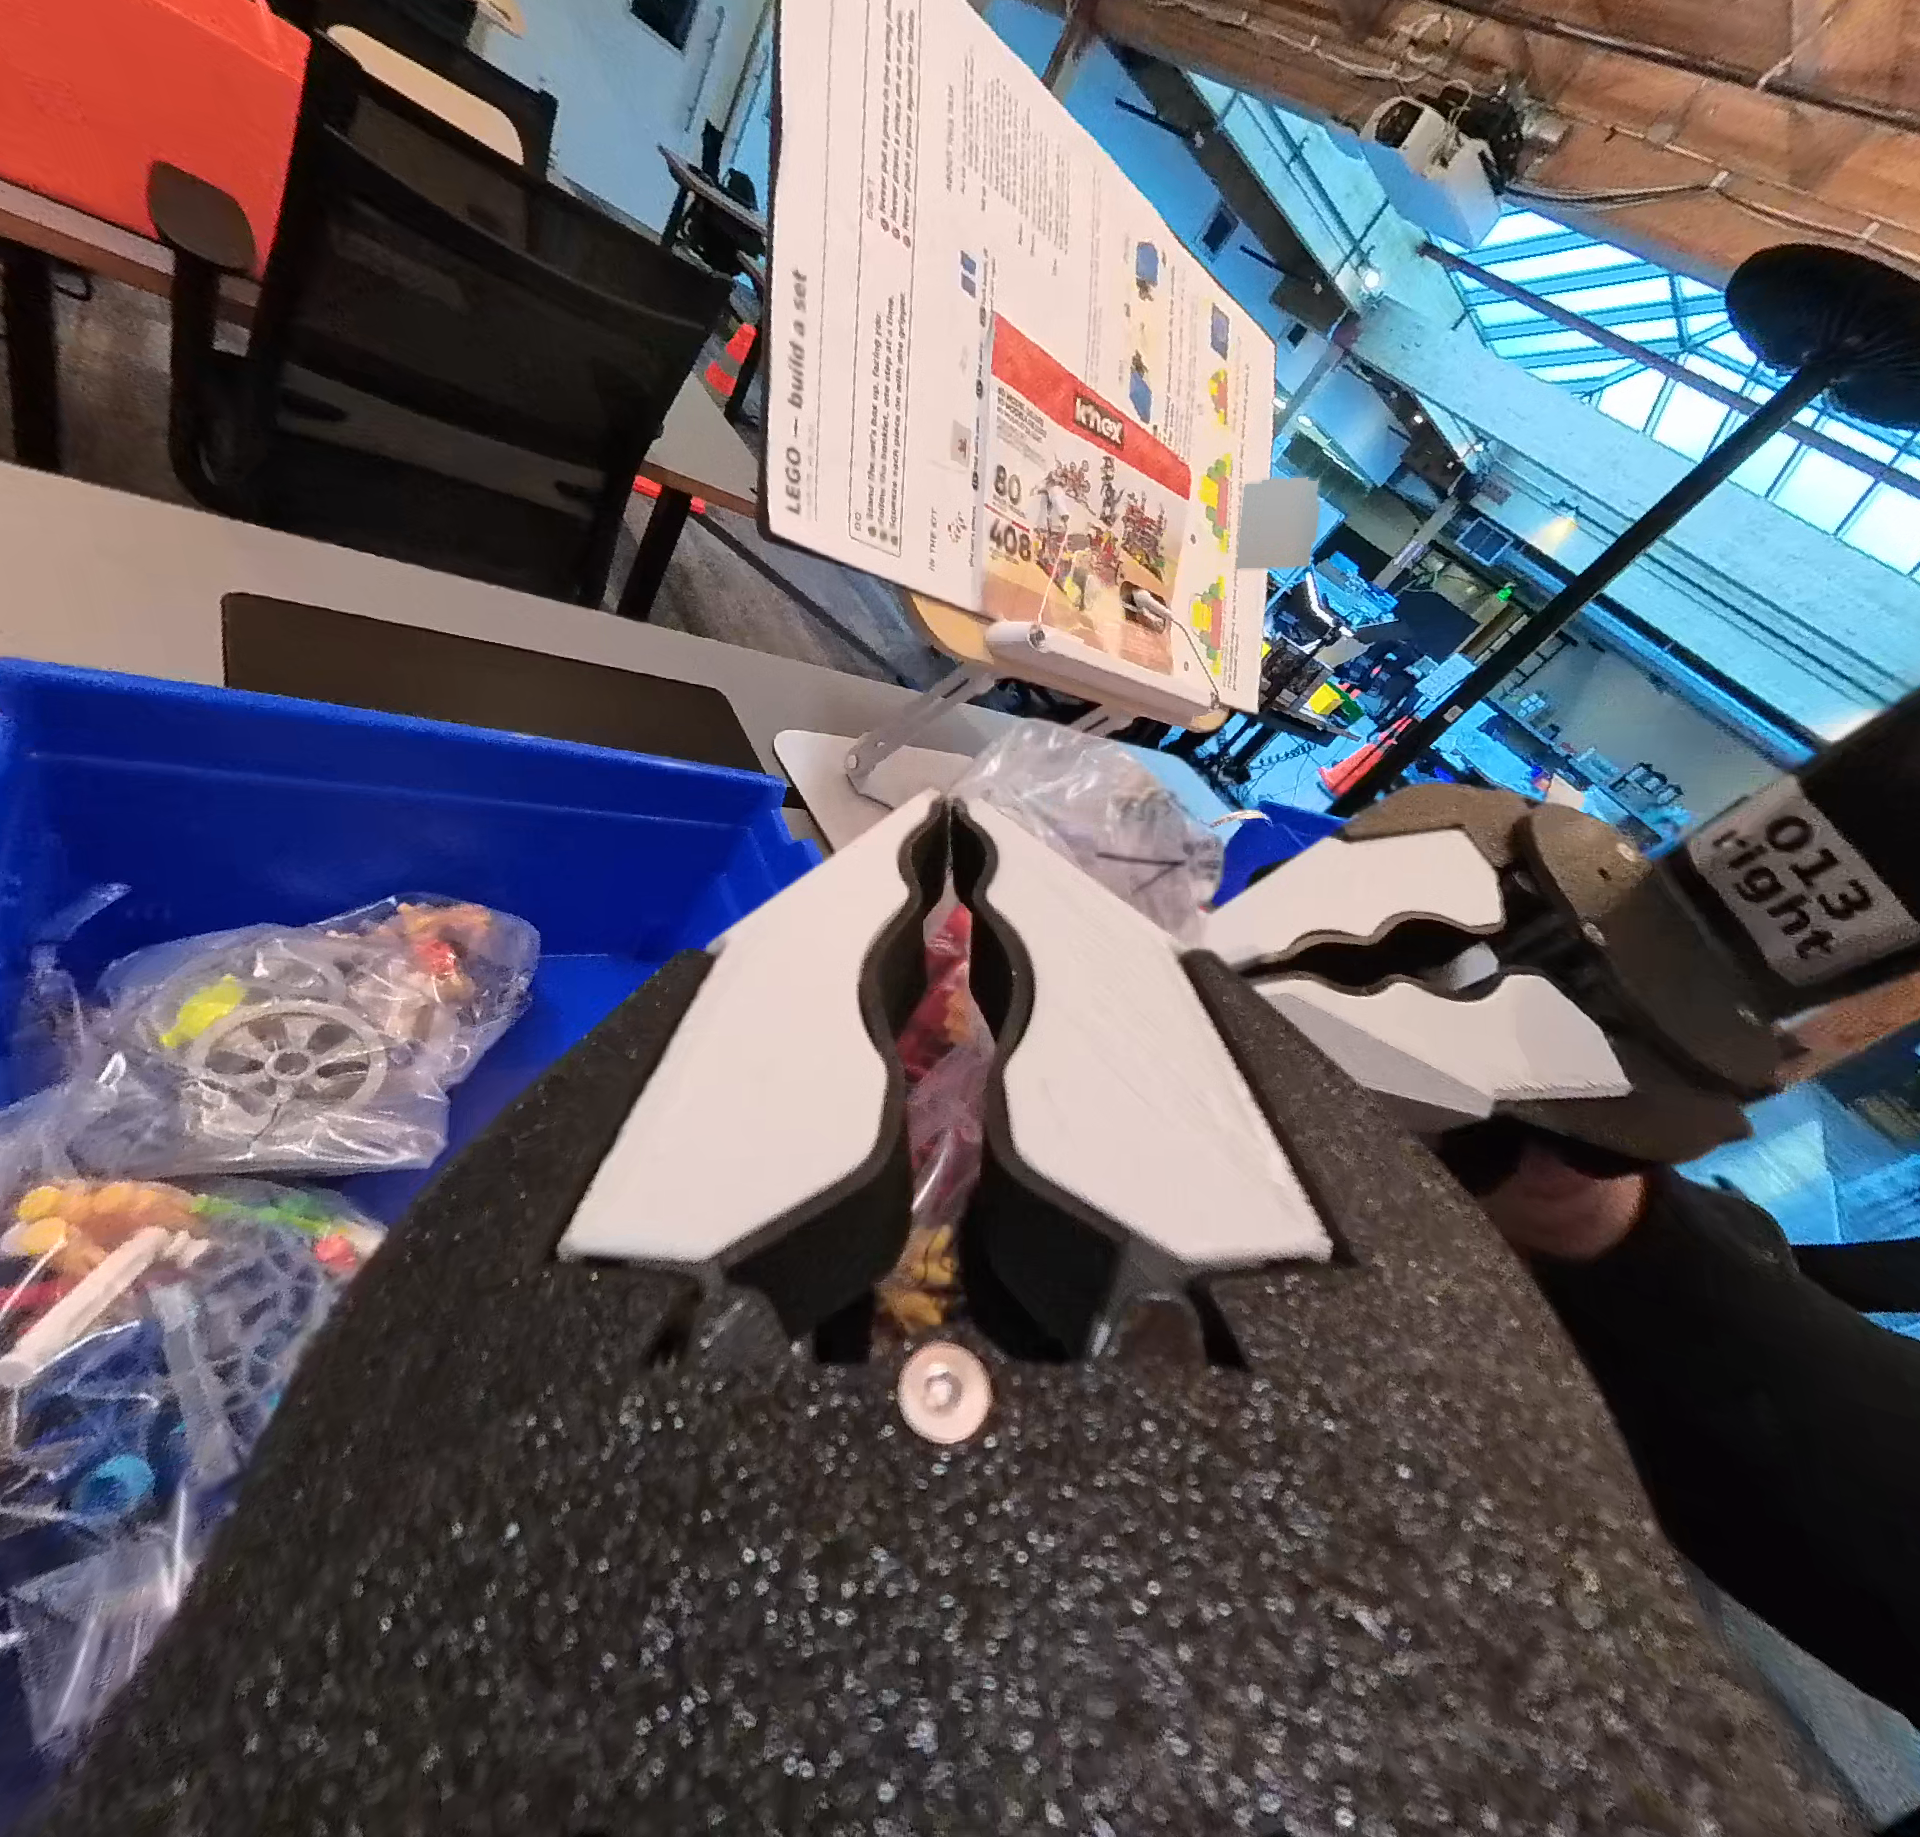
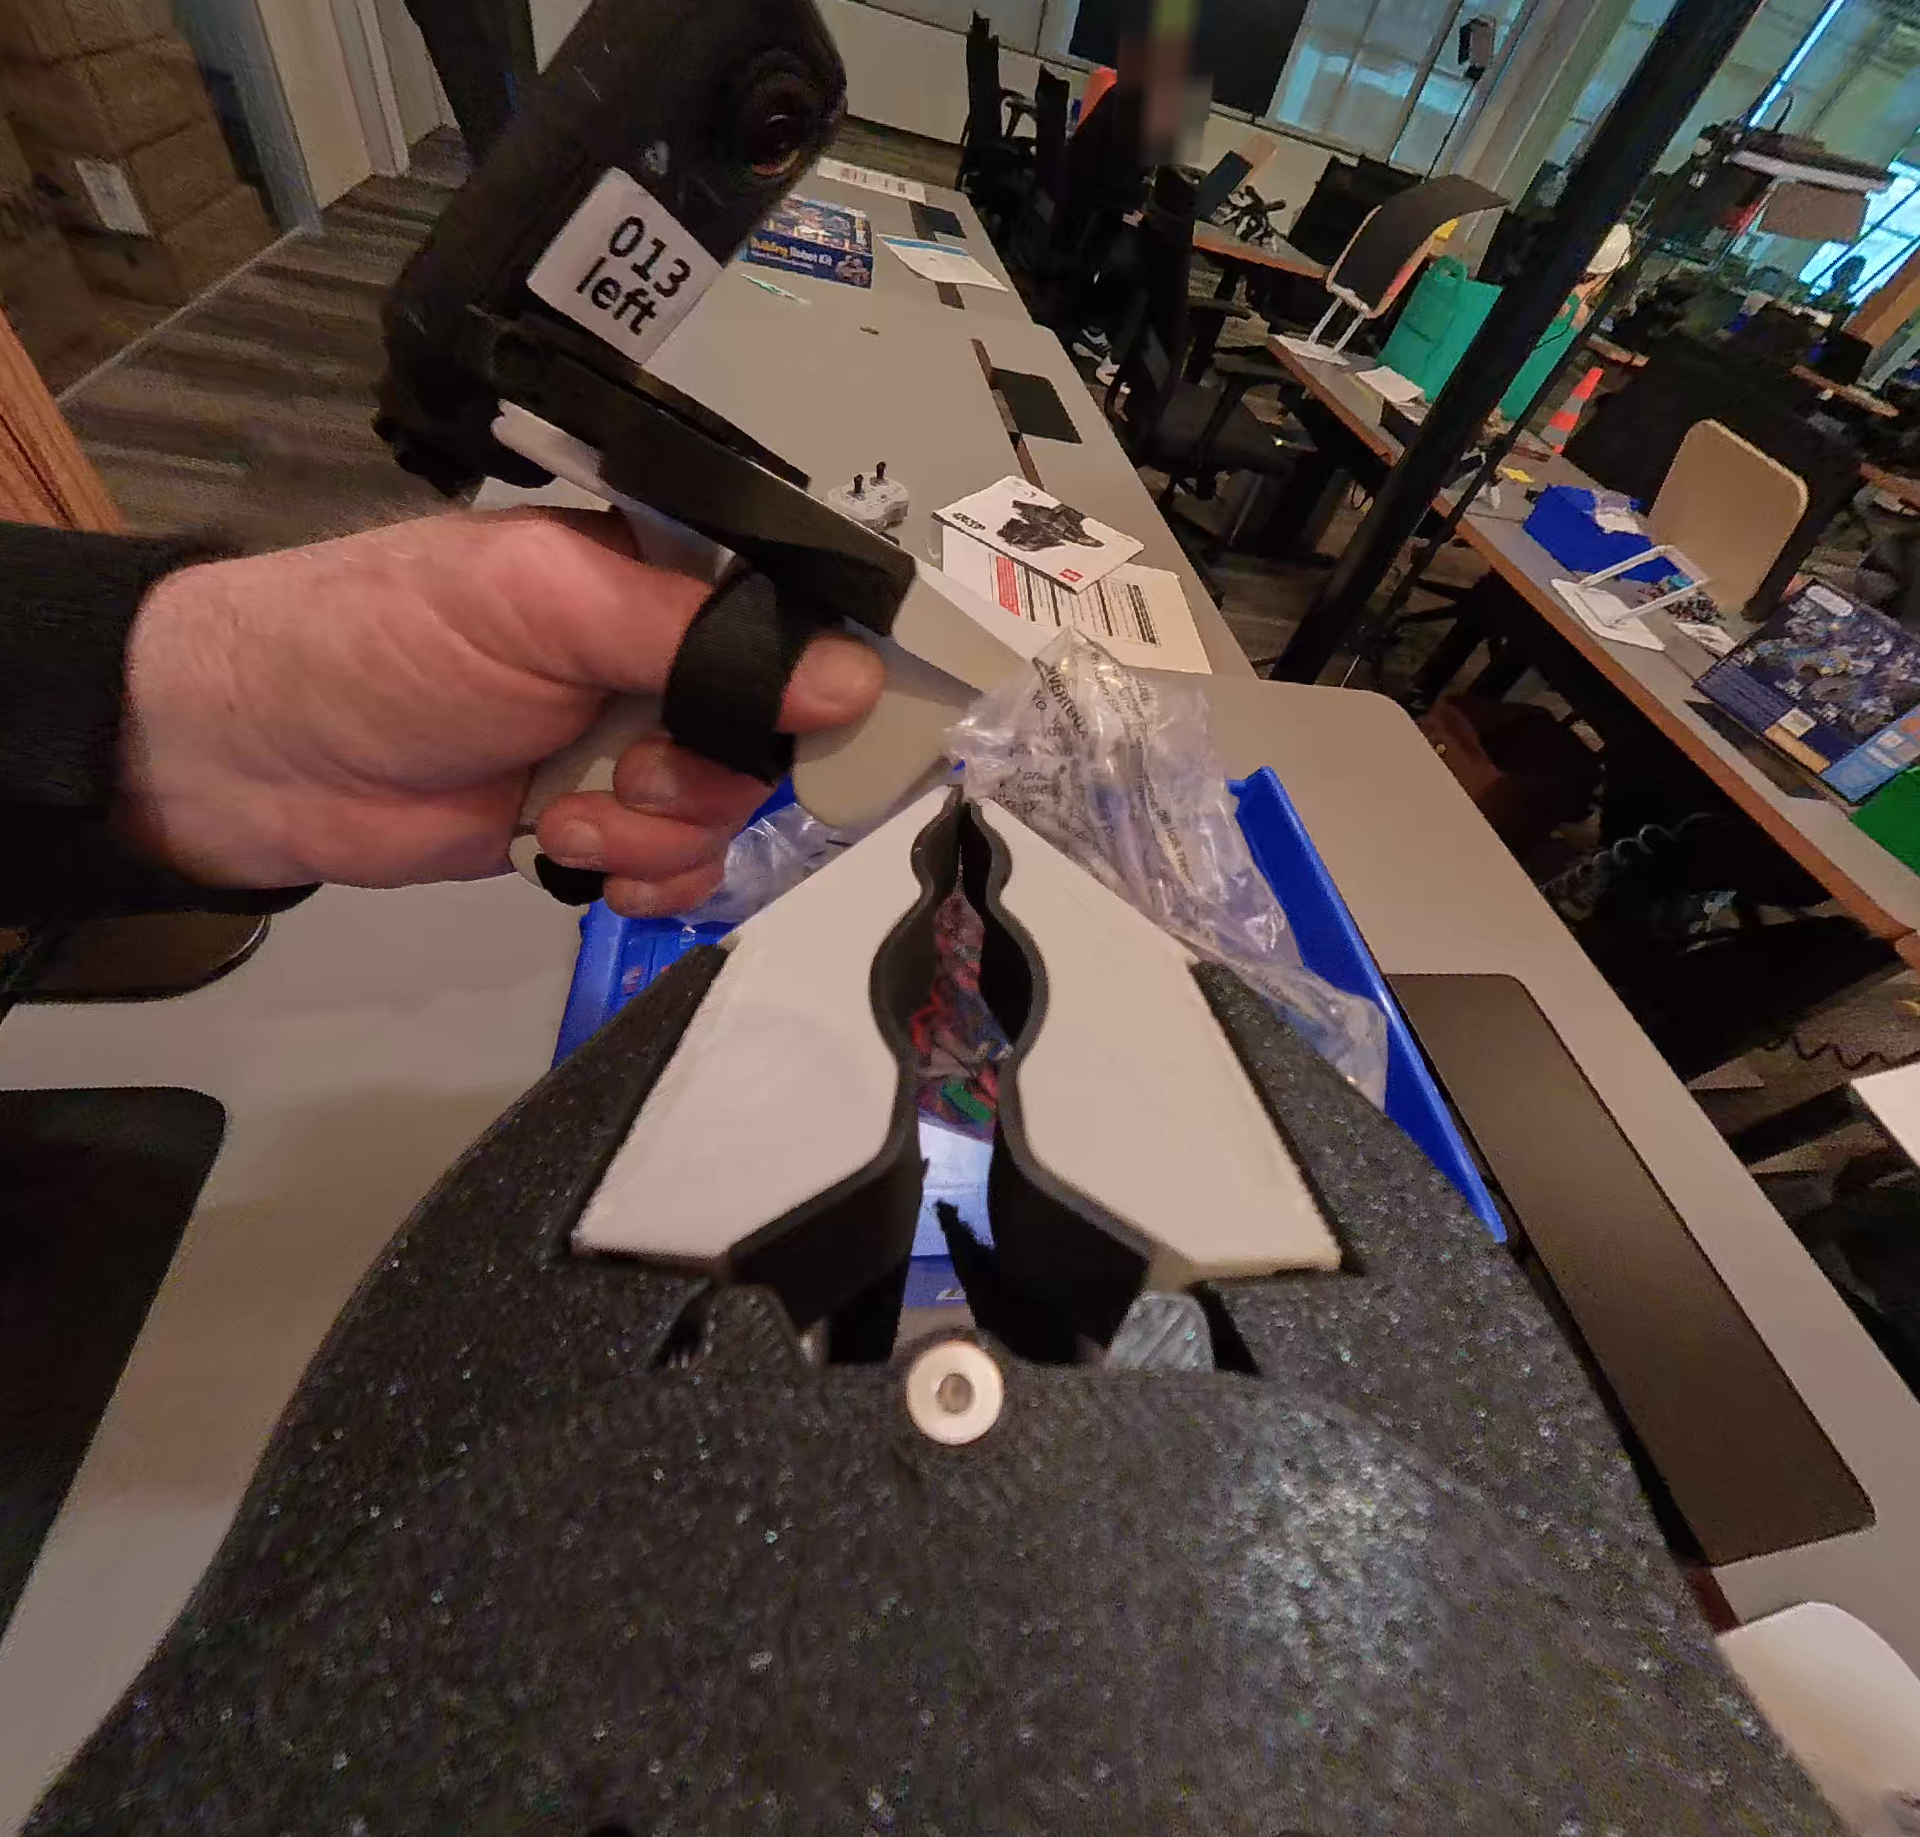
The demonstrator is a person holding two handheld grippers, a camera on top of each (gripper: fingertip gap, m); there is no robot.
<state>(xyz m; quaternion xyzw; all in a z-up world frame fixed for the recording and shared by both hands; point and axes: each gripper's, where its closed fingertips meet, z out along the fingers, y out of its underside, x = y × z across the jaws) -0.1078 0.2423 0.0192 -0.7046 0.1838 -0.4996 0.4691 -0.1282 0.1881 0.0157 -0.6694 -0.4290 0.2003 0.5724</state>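
Observation:
My left gripper [image 1: 948,813] is shut, its tips pinching a clear plastic bag [image 1: 1091,821] of small red and yellow pieces that shows through the gap between the fingers. My right gripper [image 2: 961,816] is also shut on the same crumpled bag [image 2: 1122,779], close beside the left one. Both hold it above a blue bin [image 1: 416,800], which also shows in the right wrist view [image 2: 1340,956]. The right gripper [image 1: 1236,940] shows at the right of the left wrist view. A hand [image 2: 416,686] holds the left gripper [image 2: 977,665] in the right wrist view.
Other clear bags of parts [image 1: 291,1039] lie in the bin. A printed sheet on a stand [image 1: 997,281] is behind it. A black pole [image 2: 1507,333] rises at the right. Black mats [image 2: 1621,1268] and papers [image 2: 1070,561] lie on the grey table [image 2: 1403,779].

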